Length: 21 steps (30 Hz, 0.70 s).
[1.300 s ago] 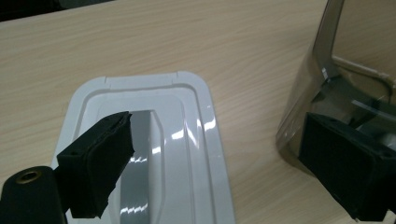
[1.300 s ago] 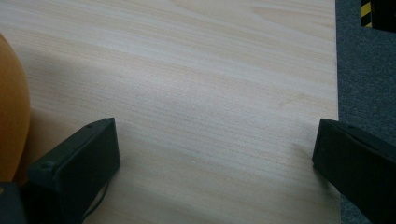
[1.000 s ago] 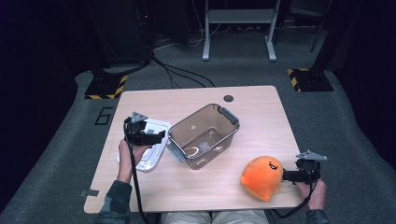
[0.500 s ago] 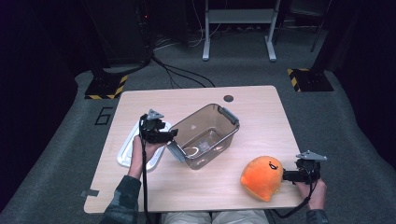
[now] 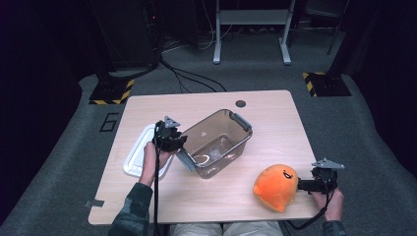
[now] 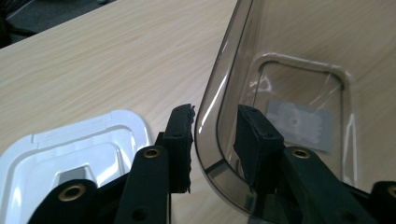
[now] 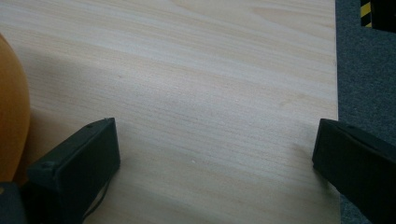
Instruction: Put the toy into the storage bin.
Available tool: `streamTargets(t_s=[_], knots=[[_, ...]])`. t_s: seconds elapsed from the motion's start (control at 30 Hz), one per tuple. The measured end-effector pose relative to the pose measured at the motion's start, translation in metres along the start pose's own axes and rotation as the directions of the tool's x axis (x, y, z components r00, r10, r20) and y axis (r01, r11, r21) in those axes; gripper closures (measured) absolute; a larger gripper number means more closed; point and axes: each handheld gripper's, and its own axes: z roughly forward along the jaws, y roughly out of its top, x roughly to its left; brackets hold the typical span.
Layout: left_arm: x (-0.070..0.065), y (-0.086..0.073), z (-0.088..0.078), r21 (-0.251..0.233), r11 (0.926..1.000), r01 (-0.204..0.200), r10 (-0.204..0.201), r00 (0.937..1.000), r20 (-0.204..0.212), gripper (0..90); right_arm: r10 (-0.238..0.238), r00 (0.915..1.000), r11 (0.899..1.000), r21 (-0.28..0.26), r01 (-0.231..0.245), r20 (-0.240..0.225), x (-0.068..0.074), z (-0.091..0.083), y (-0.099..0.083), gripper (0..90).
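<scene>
Currently left gripper (image 6: 215, 140) jaws have just been closing astride the bin (image 5: 216, 142) wall at its 8 o'clock corner; thin hold may slip. Right gripper (image 7: 215, 154) gapes empty.

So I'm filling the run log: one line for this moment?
left gripper: closing on bin wall | right gripper: open beside plush

Orange plush toy (image 7: 11, 107) half cut off

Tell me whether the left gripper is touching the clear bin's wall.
Touching. In the left gripper view the left gripper, whose jaws have just been closing, straddles the clear bin, its inner pad flat against the wall.
</scene>
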Motion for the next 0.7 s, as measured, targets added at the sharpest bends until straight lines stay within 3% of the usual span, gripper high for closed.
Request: streamTargets(t_s=[0.23, 0.7], knots=[[-0.0013, 0.0001, 0.0038, -0.025, 0.9997, -0.001, 0.0, 0.9997, -0.024, 72.5, 0.0, 1.0, 1.0, 0.0, 0.0, 0.0, 0.0, -0.0001, 0.0, 0.0], [-0.0044, -0.0014, 0.0032, -0.032, 0.9995, -0.001, -0.001, 0.9989, -0.048, 72.5, -0.003, 1.0, 1.0, 0.002, 0.003, -0.005, -0.0004, 0.0, 0.0001, 0.0]])
